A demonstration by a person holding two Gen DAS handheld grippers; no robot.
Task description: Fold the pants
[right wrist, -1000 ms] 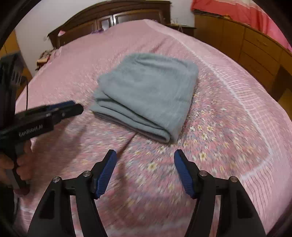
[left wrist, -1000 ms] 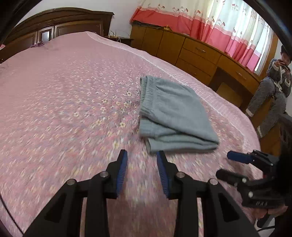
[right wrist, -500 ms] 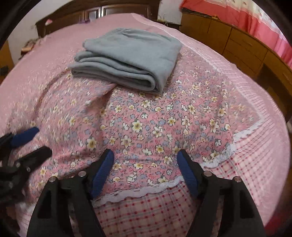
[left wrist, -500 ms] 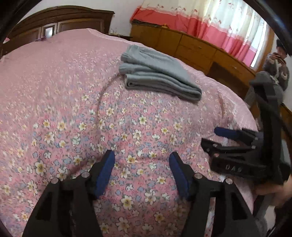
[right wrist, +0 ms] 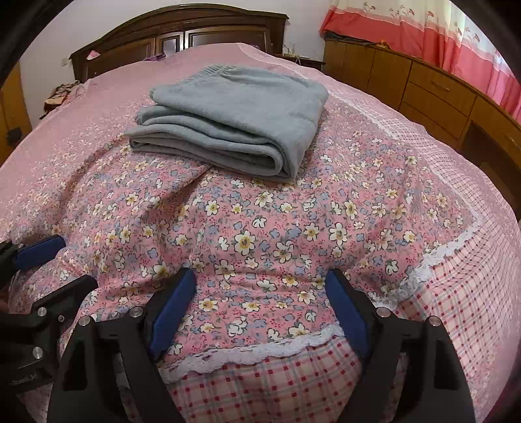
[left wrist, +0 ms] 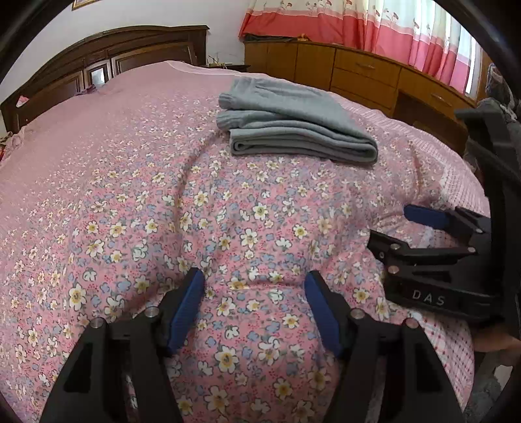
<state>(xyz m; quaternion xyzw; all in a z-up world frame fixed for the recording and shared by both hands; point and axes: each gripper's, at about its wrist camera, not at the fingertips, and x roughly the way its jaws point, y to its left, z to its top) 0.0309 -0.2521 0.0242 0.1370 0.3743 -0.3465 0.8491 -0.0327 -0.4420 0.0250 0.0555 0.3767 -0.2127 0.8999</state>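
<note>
The grey pants lie folded into a thick rectangle on the pink flowered bedspread, waistband toward the headboard. My left gripper hovers low over the bedspread well short of the pants; its jaws are opening, with only the cover under them. Beside it, my right gripper sits near the bed's lace-trimmed foot edge, jaws also opening and holding nothing. Neither gripper touches the pants.
A dark wooden headboard closes the far end of the bed. A brown chest of drawers runs along the right side under pink curtains. The checked bed skirt hangs at the near edge.
Both grippers drew back from the pants toward the foot of the bed and sank lower. Their jaws spread wider. The folded pants stayed where they lay.
</note>
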